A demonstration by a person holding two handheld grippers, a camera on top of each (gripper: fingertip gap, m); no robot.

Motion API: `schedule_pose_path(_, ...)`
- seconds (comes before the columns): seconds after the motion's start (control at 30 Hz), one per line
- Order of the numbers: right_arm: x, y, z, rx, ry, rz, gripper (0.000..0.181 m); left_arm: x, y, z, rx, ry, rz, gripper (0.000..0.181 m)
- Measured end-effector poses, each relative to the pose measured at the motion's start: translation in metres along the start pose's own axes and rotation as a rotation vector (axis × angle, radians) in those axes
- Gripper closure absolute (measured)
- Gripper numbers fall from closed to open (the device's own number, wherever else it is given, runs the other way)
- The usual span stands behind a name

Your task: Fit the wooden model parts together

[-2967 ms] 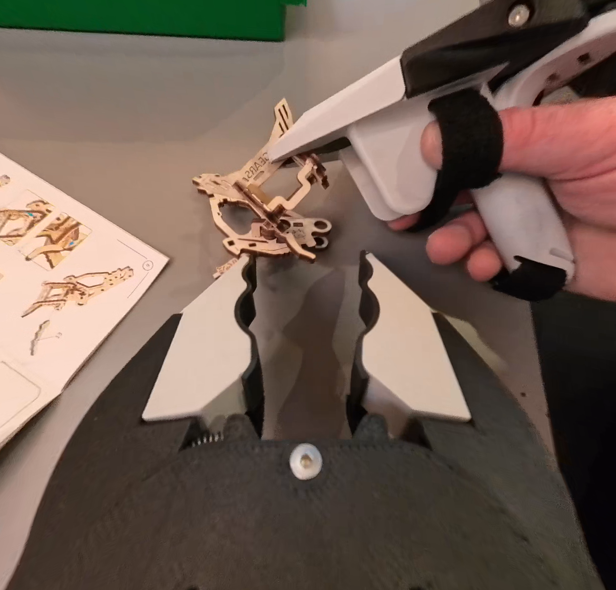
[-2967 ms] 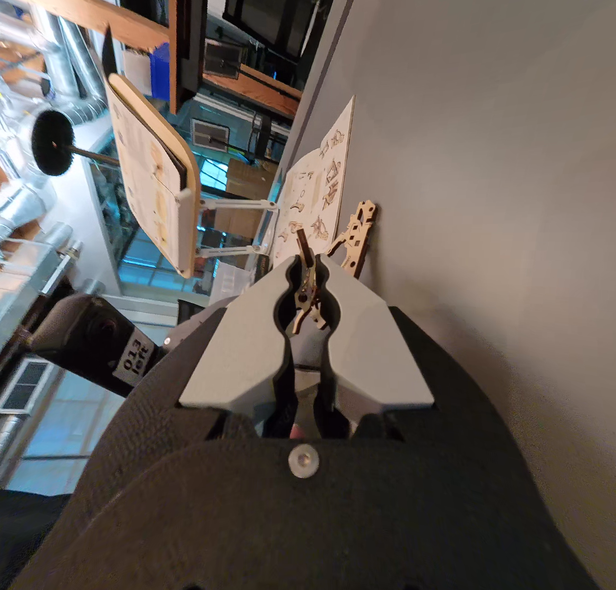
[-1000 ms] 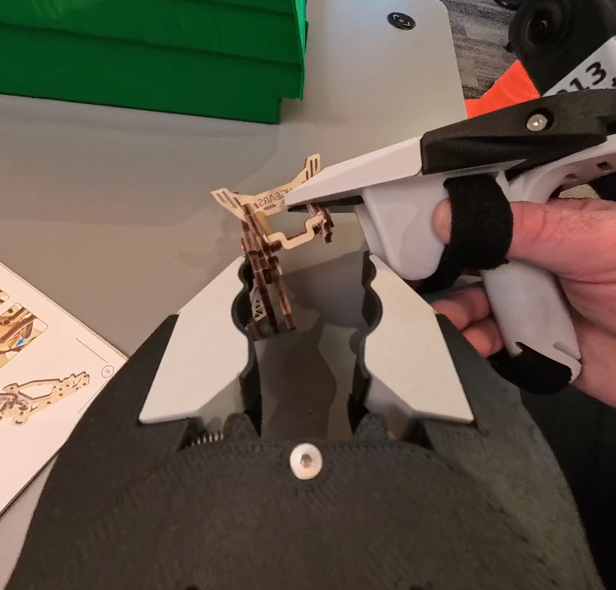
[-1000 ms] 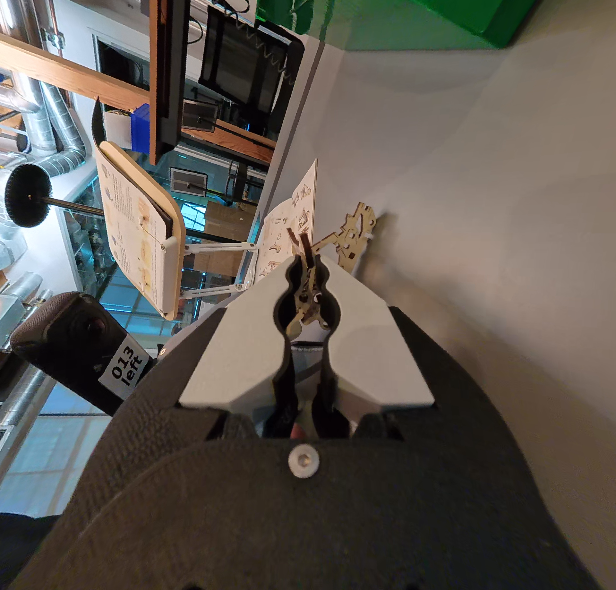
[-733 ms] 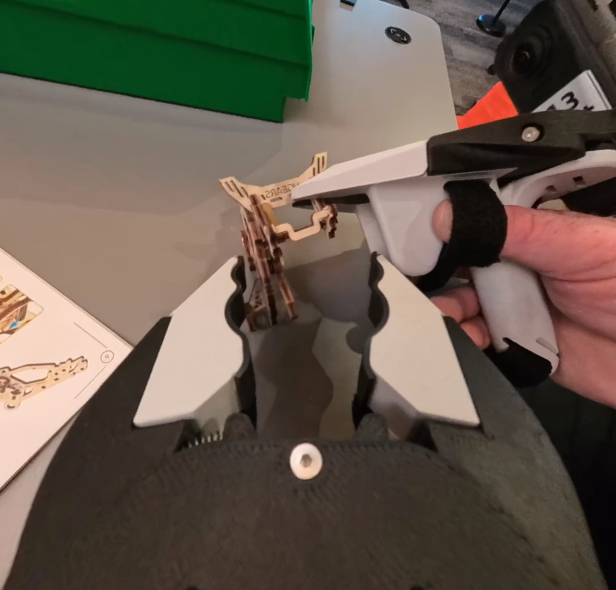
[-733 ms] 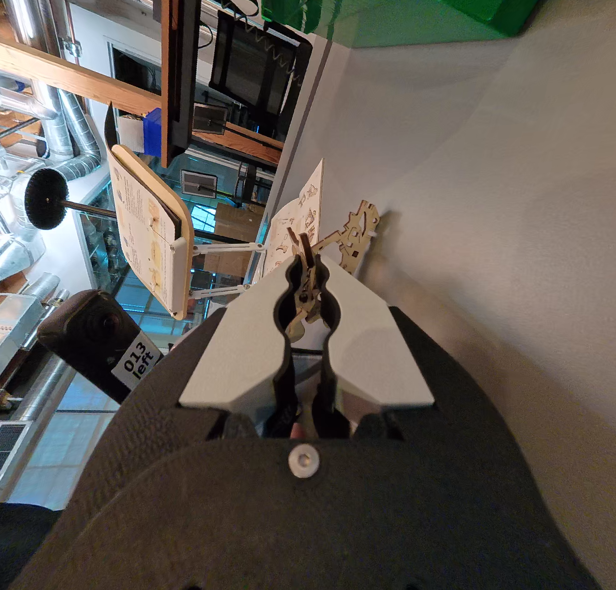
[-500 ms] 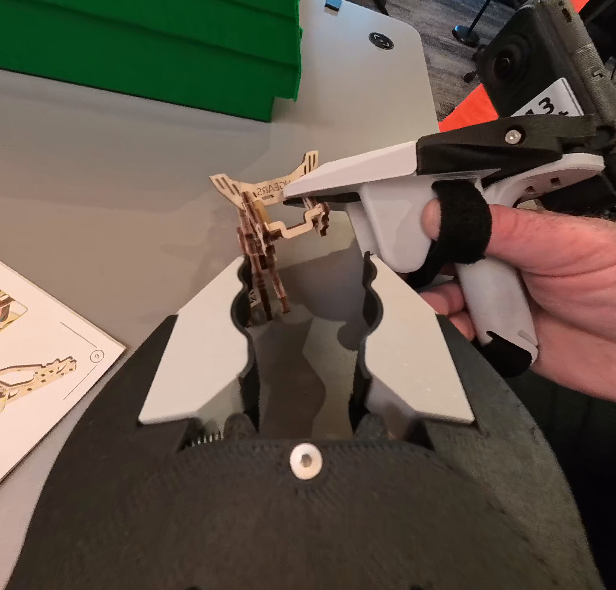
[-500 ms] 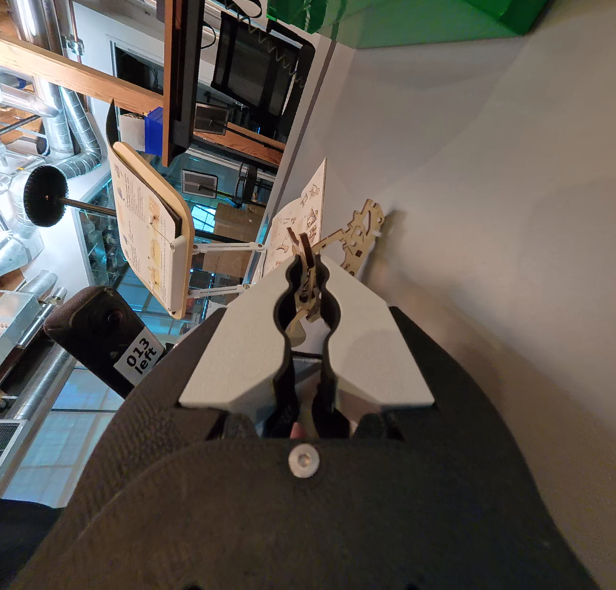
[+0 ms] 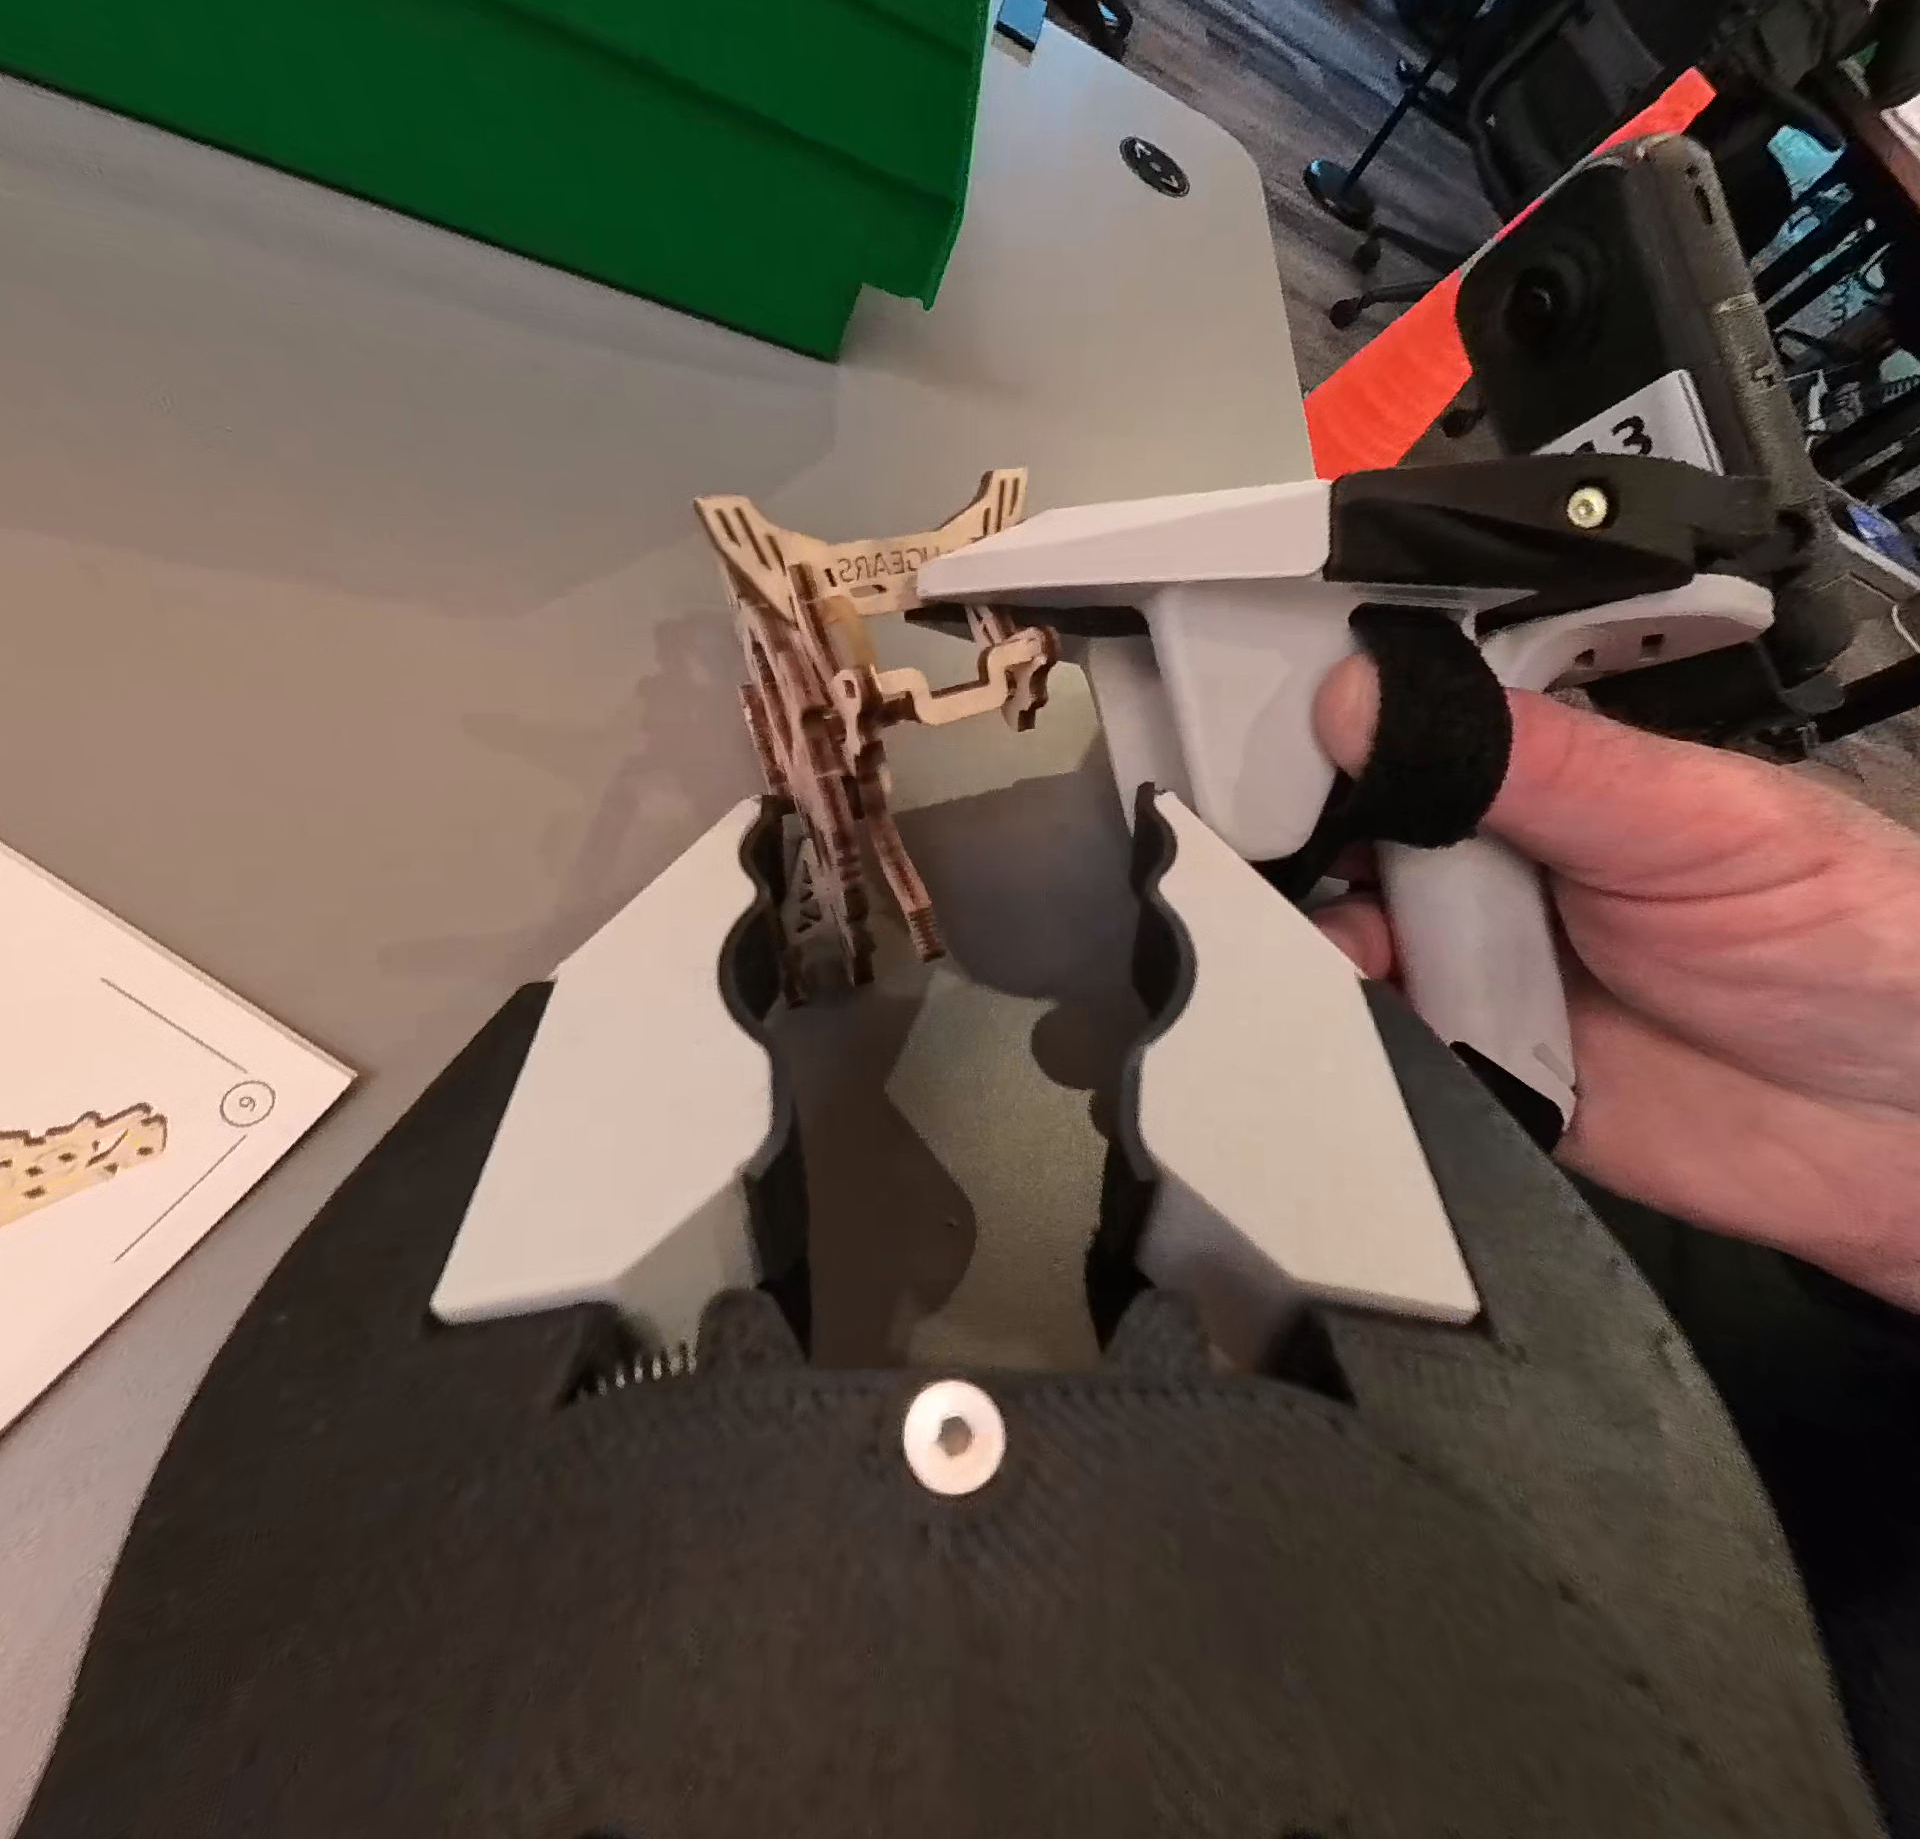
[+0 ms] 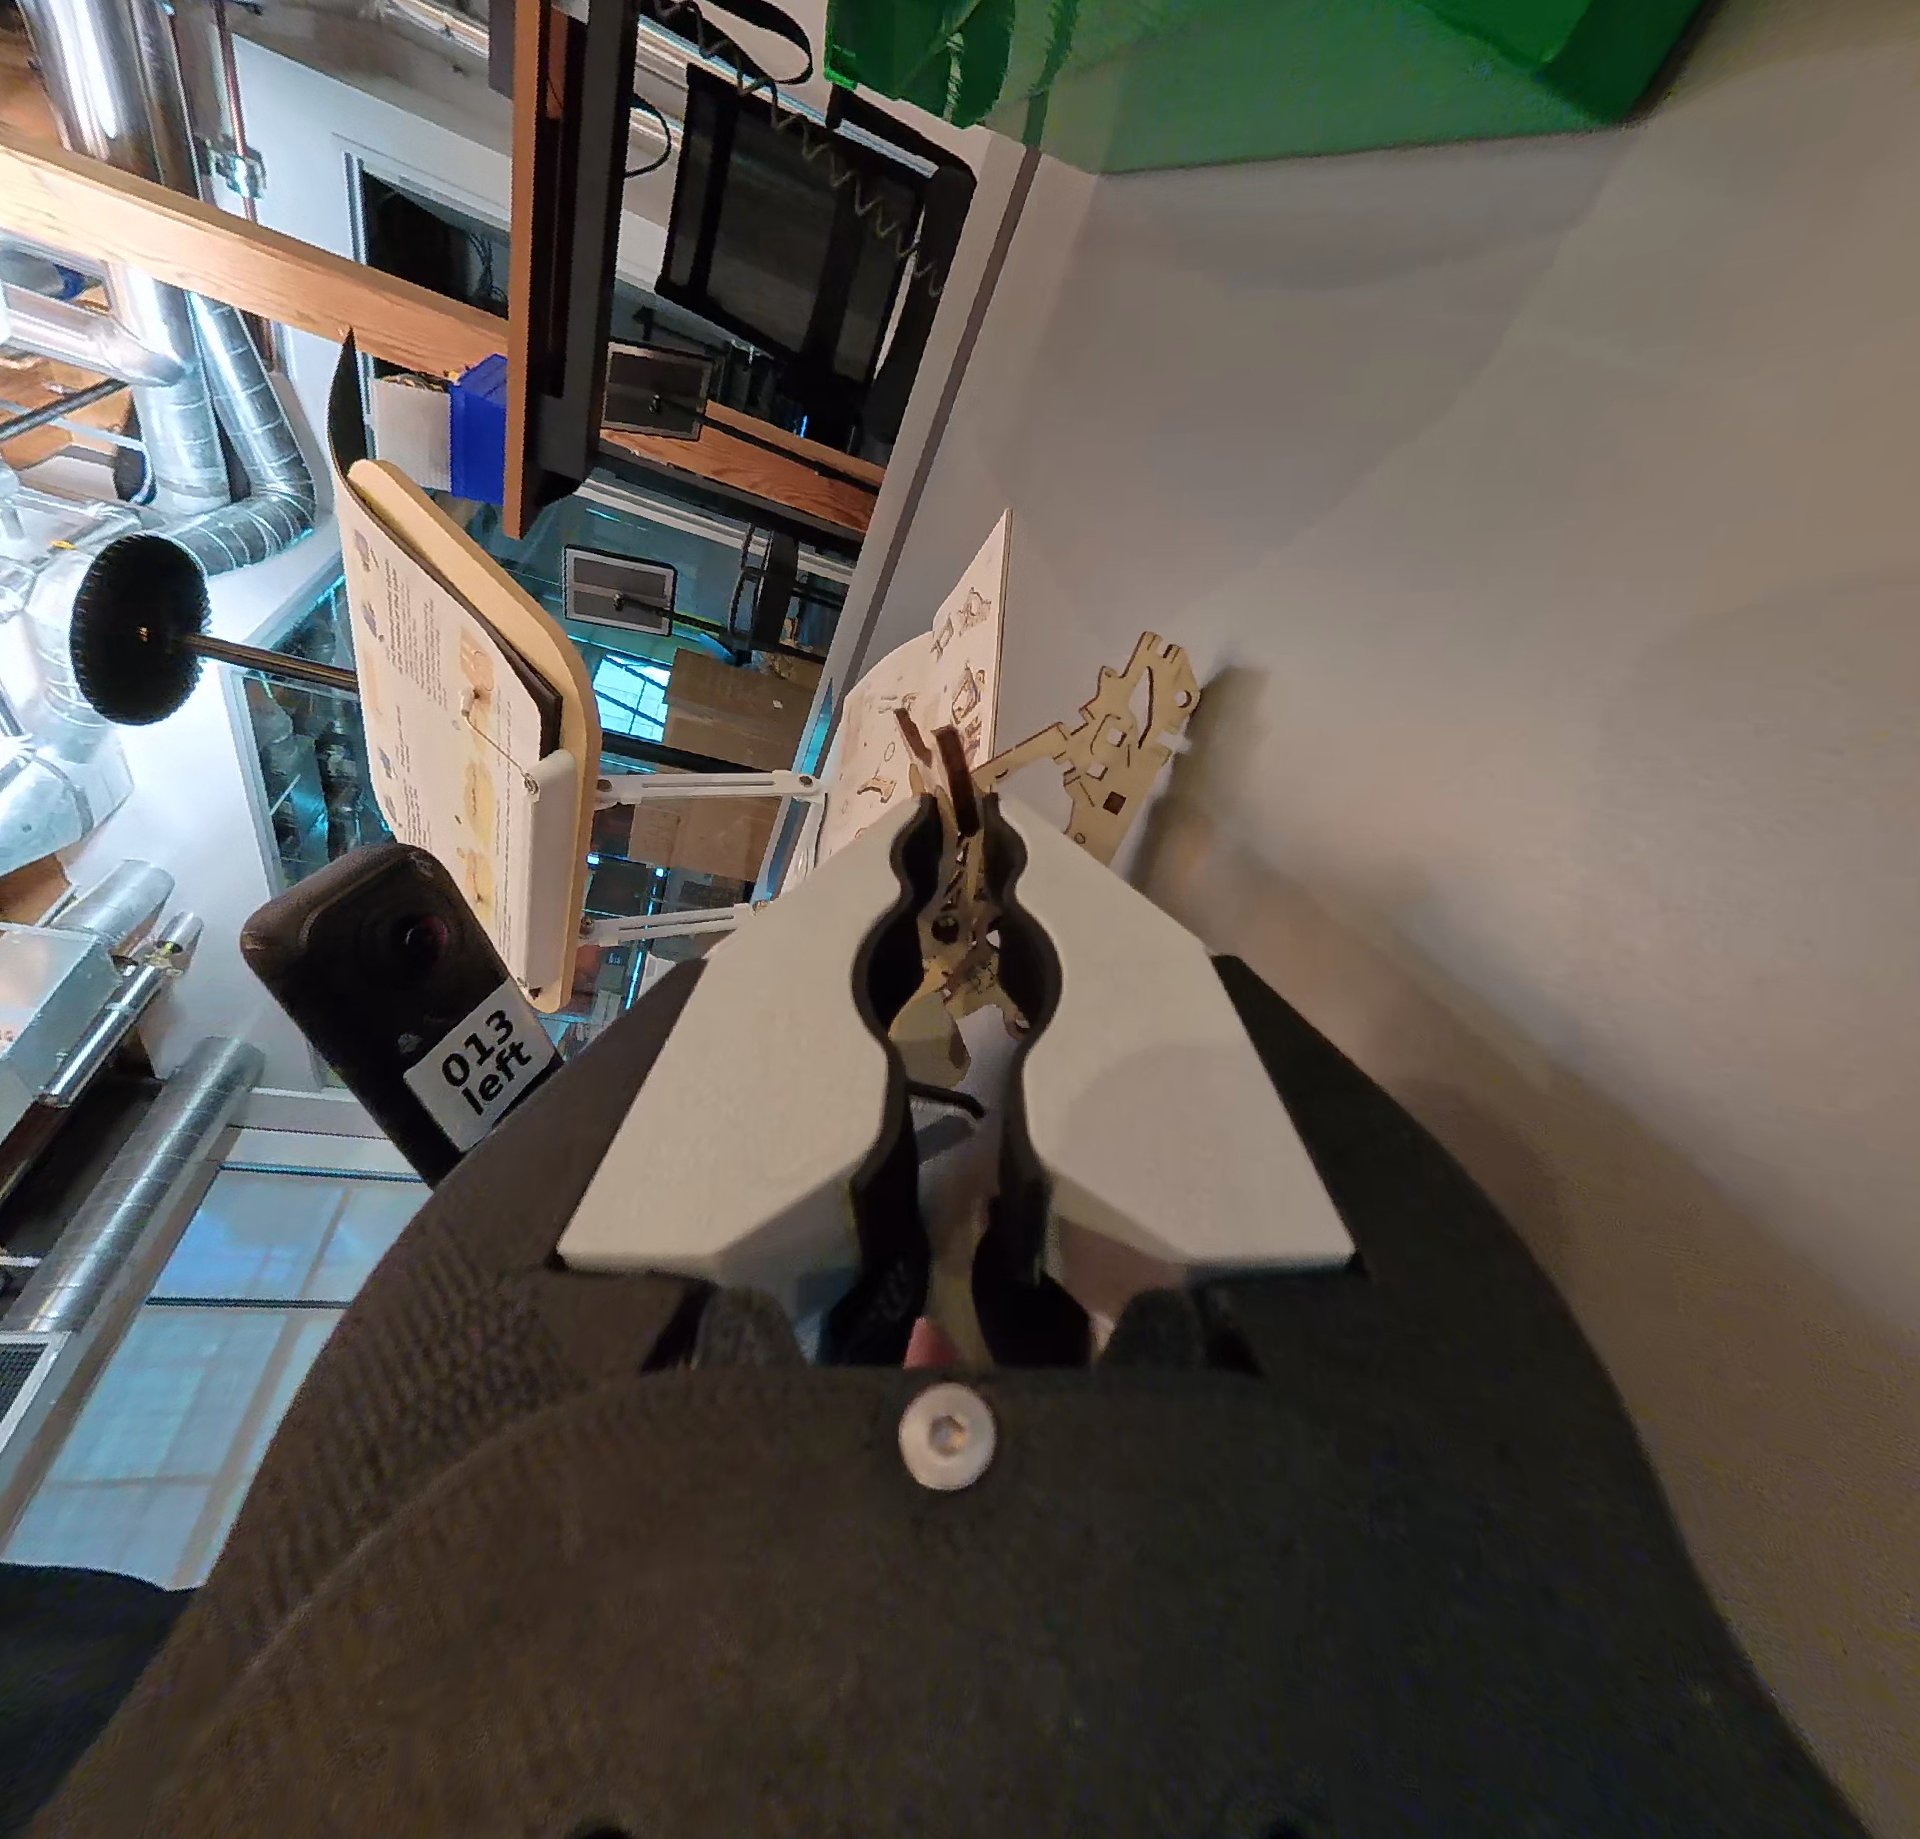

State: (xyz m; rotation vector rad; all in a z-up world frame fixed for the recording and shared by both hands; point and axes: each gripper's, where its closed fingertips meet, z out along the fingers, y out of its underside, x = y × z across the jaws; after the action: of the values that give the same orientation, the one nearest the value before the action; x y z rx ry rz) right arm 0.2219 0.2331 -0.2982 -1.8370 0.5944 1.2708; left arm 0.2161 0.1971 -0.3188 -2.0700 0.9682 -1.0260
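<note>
Model [image 9: 831, 709], flat on the desk [image 9: 416, 563] three seconds back, now stands lifted edge-on, pinched in the closed right hand-held gripper [image 10: 961, 854], its lower end between the wide-open, empty left hand-held gripper [image 9: 951, 854] fingers — likely regrasp for fitting.

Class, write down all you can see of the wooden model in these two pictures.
The wooden model is a pale, laser-cut plywood assembly with dark burnt edges, made of slotted flat pieces. It stands on edge above the grey table, with a flared crosspiece on top. The right gripper is shut on a side bracket. Its lower part sits beside the left finger of the open left gripper; contact is unclear.
</note>
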Motion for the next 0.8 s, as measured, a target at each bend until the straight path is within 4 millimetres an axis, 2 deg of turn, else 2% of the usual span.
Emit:
schedule_pose_path(0.23,0.001,-0.002,-0.007,0.005,-0.022,0.022,0.176,0.001,0.0,-0.002,0.003,-0.01,0.039,0.126)
schedule_pose_path(0.3,0.002,-0.004,-0.009,0.012,-0.023,0.024,0.176,0.0,0.002,-0.004,-0.004,-0.031,0.06,0.124)
schedule_pose_path(0.43,-0.002,-0.012,-0.02,0.03,-0.027,0.003,0.176,-0.004,-0.007,-0.023,0.071,-0.05,0.071,0.123)
schedule_pose_path(0.5,-0.014,-0.019,-0.028,0.042,-0.044,-0.04,0.177,0.006,-0.02,-0.041,0.143,0.007,0.082,0.127)
schedule_pose_path(0.53,-0.024,-0.022,-0.031,0.043,-0.063,-0.07,0.177,0.014,-0.028,-0.051,0.186,0.035,0.1,0.128)
schedule_pose_path(0.67,-0.075,-0.026,-0.047,0.058,-0.242,-0.118,0.178,0.078,-0.061,-0.098,0.346,0.333,0.077,0.133)
schedule_pose_path(0.73,-0.099,-0.021,-0.051,0.063,-0.334,-0.104,0.176,0.106,-0.059,-0.102,0.314,0.386,0.092,0.134)
schedule_pose_path(0.8,-0.12,-0.015,-0.056,0.078,-0.413,-0.1,0.177,0.138,-0.041,-0.093,0.24,0.425,0.122,0.129)
